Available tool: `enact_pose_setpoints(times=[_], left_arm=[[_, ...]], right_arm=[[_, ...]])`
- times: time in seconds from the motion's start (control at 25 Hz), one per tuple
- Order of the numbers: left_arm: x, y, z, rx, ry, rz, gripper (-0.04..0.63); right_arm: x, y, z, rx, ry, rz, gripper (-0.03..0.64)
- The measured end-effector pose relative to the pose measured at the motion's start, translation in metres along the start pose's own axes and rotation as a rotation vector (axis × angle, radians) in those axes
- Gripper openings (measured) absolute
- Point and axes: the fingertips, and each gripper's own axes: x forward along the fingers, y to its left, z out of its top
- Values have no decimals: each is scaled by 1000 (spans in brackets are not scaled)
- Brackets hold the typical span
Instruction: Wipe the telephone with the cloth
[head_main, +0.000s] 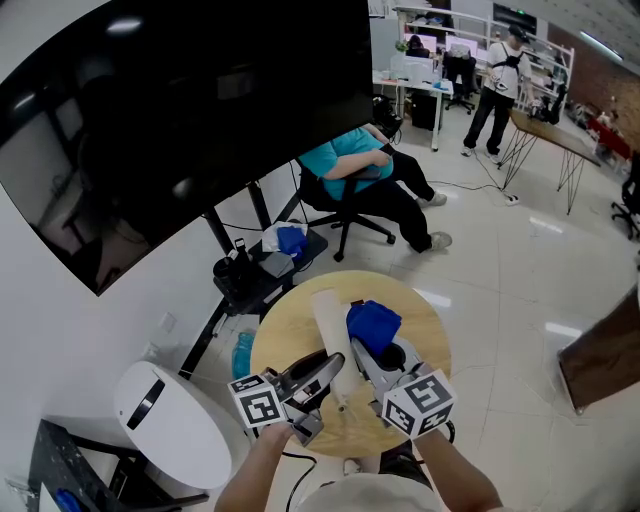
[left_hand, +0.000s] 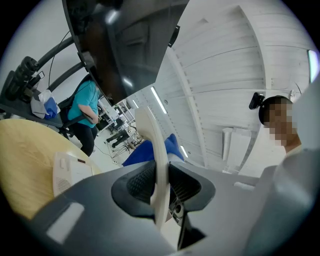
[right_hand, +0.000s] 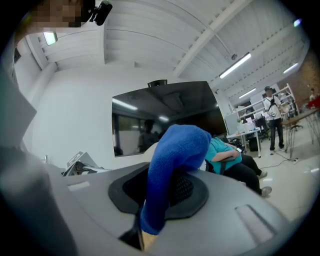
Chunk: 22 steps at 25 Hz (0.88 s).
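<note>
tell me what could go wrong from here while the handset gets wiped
1. The left gripper pinches the white handset near one end, so rubbing pressure could twist it or lever it loose onto the round table.
2. The right gripper holds only a fold of the blue cloth; dragging it along the handset may pull it out.

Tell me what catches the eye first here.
Above the round wooden table, the left tongs clamp a white telephone handset while the right tongs pinch a bright blue cloth right beside it. A large dark screen fills the head view's upper left.
</note>
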Motion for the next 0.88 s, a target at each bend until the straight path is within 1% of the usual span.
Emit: enact_pose_setpoints(times=[0.28,0.56,0.88], left_arm=[[1,-2,-8,1,16,0,81],[6,-9,-14,23,31,-6,81],[7,-14,-20,40,47,-11,81]], right_arm=[[9,-8,14,-45,-7,5,61],[17,-15,28,-99,-11,0,61],[27,-24,41,-137,-7,-3,61]])
